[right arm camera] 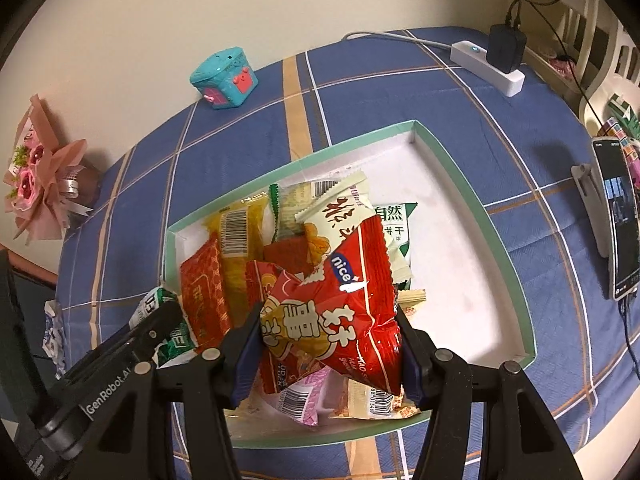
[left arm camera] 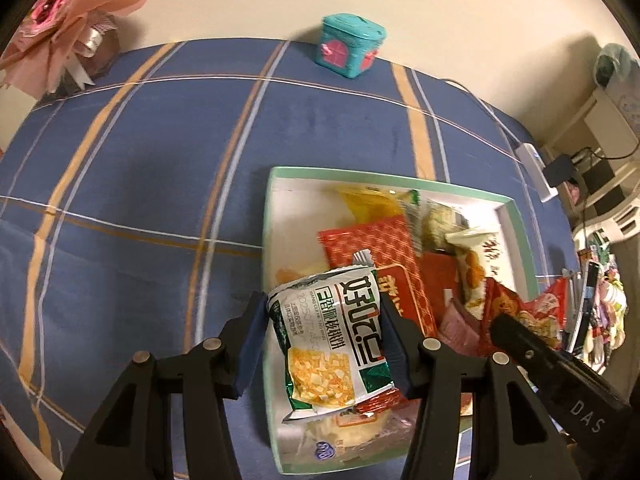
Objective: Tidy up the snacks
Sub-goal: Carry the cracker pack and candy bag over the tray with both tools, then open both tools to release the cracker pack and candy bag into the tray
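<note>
Packets (left arm camera: 334, 340) (right arm camera: 332, 320) between both jaws

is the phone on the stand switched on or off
On. The phone, propped in its stand on the blue tablecloth, has a lit screen showing a picture and icons.

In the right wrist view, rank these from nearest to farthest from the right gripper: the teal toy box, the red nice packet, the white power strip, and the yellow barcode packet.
1. Red nice packet: clamped in the right gripper.
2. Yellow barcode packet: in the tray, up and left.
3. Teal toy box by the wall and white power strip at the far right: too close to call.
</note>
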